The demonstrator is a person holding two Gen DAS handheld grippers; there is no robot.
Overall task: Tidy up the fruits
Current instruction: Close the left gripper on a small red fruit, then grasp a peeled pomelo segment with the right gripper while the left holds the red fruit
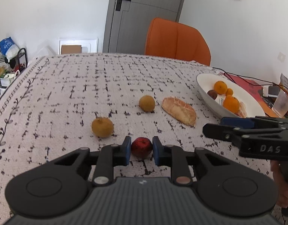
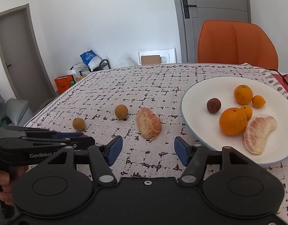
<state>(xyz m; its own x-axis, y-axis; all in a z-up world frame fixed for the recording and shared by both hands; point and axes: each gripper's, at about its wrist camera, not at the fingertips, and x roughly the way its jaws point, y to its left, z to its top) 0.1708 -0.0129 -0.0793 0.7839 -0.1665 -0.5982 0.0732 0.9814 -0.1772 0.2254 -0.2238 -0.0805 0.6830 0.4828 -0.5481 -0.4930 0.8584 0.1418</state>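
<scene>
A small dark red fruit [image 1: 141, 146] sits on the tablecloth between the blue pads of my left gripper [image 1: 141, 151], which closes around it. Two round yellow-brown fruits [image 1: 102, 127] [image 1: 147, 103] and a peeled pomelo segment [image 1: 178, 110] lie beyond. My right gripper [image 2: 148, 151] is open and empty, just in front of the pomelo segment [image 2: 148, 124]. The white plate [image 2: 196, 97] to its right holds oranges [image 2: 232, 121], a dark red fruit [image 2: 213, 105] and another pomelo segment [image 2: 258, 133].
An orange chair [image 1: 176, 41] stands behind the table's far edge. Cables, a red mat and a plastic cup [image 1: 282, 103] lie right of the plate [image 1: 204, 82]. The left gripper's body [image 2: 40, 146] shows at the left of the right wrist view.
</scene>
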